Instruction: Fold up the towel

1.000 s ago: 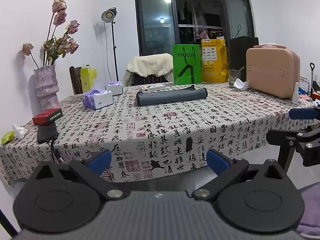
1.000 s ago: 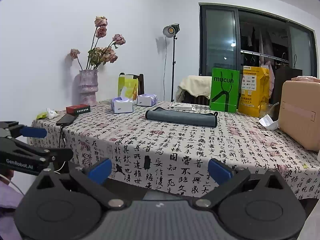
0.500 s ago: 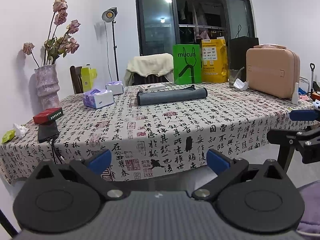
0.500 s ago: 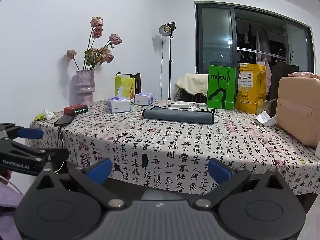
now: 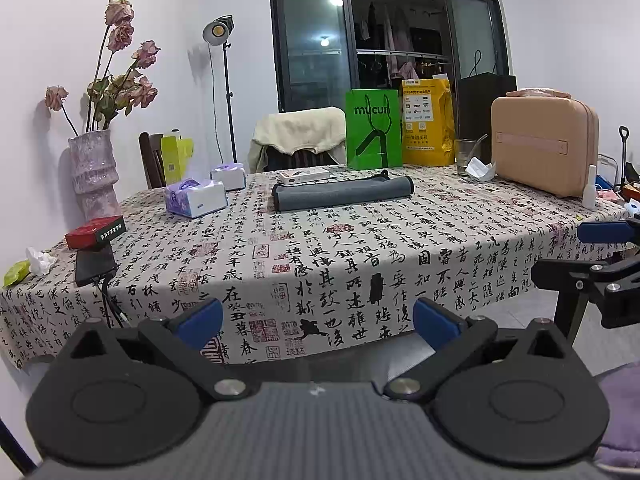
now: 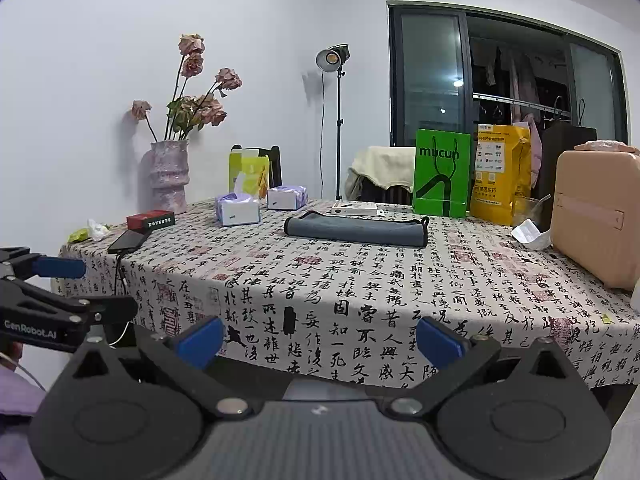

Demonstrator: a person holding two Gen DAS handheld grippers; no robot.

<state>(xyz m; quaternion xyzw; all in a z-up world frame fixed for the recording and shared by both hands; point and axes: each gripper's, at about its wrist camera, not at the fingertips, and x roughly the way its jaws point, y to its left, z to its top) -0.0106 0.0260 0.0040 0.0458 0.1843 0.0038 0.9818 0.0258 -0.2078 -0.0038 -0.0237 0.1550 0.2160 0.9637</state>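
Note:
A grey towel (image 5: 342, 194) lies folded into a long narrow strip at the far middle of the table; it also shows in the right wrist view (image 6: 356, 231). My left gripper (image 5: 318, 320) is open and empty, held in front of the table's near edge, well short of the towel. My right gripper (image 6: 320, 338) is open and empty, also off the near edge. Each gripper shows at the side of the other's view.
The table (image 5: 360, 264) has a calligraphy-print cloth. On it: two tissue boxes (image 5: 196, 198), a vase of dried roses (image 5: 94, 172), a red box and phone (image 5: 95, 232) at left, a green bag (image 5: 374, 134), a yellow bag, a glass, a pink case (image 5: 544, 144) at right.
Both grippers have drifted slightly; the right wrist view has shifted a little to the right. The towel has not moved and both grippers stay open.

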